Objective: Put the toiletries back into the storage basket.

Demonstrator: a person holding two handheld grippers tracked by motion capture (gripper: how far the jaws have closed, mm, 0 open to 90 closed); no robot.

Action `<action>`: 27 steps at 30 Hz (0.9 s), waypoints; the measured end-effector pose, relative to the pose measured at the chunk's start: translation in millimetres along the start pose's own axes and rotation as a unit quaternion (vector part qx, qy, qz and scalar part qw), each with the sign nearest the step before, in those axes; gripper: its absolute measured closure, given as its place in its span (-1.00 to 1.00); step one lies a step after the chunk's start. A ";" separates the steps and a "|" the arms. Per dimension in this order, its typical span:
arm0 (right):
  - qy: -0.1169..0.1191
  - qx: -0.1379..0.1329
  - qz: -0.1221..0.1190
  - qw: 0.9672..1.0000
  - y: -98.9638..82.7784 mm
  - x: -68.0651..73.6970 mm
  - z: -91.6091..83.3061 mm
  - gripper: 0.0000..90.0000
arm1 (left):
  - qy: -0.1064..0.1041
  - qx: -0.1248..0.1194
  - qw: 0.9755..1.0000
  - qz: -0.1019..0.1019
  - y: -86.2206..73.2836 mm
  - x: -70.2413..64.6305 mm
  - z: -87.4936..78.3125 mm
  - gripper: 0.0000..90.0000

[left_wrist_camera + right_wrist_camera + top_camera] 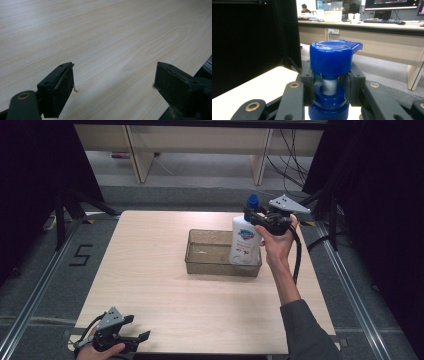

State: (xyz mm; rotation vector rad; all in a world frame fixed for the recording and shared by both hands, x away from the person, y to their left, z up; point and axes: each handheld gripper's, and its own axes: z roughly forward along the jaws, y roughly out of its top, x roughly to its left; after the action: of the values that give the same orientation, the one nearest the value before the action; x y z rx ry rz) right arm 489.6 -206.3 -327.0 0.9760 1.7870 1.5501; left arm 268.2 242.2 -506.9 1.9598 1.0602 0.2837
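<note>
A white soap bottle with a blue pump head stands upright in the right end of a clear plastic bin. My right gripper is shut on the bottle's neck just under the pump. In the right gripper view the blue pump head rises between the two black jaws, which press on the collar from both sides. My left gripper rests open at the table's near left edge, nothing between its fingers. The left gripper view has its jaws wide apart over bare wood.
The light wooden table stretches between the two grippers. Dark curtains flank both sides, and tripod legs stand at the far left. A desk and cables lie beyond the table's far edge. The floor mark "5" sits left of the table.
</note>
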 end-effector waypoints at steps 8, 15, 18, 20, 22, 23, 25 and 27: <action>0.001 0.003 0.009 1.000 -7.1 -2.6 0.4 0.46 | -0.002 0.003 1.000 -0.001 0.3 0.0 -0.2 -0.66; 0.001 0.007 0.013 1.000 -14.0 -4.6 -0.2 0.46 | -0.001 0.005 1.000 0.002 0.3 0.2 -0.2 -0.66; -0.003 0.010 0.013 1.000 -17.1 -5.3 -0.6 0.46 | -0.002 0.003 1.000 0.000 0.2 0.0 0.1 -0.65; -0.003 0.011 0.014 1.000 -17.9 -5.6 -0.5 0.46 | -0.002 0.002 1.000 -0.001 0.2 -0.1 0.1 -0.66; -0.004 0.012 0.020 1.000 -20.2 -5.4 -0.3 0.46 | -0.002 0.002 1.000 0.000 0.1 0.1 0.1 -0.66; -0.001 0.010 0.015 1.000 -21.8 -5.6 0.6 0.46 | -0.002 0.003 1.000 0.000 0.2 0.0 0.0 -0.66; -0.004 0.013 0.019 1.000 -22.9 -5.0 -0.7 0.46 | -0.002 0.003 1.000 0.000 0.2 0.0 0.0 -0.66; 0.002 0.007 0.013 1.000 -22.8 -6.3 -0.2 0.46 | 0.001 0.006 1.000 0.004 0.3 0.6 -0.4 -0.66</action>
State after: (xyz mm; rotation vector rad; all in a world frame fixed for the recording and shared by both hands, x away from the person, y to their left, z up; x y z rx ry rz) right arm 489.5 -213.0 -349.7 1.0080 1.7977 1.5585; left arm 268.6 242.8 -506.5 1.9747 1.0583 0.2829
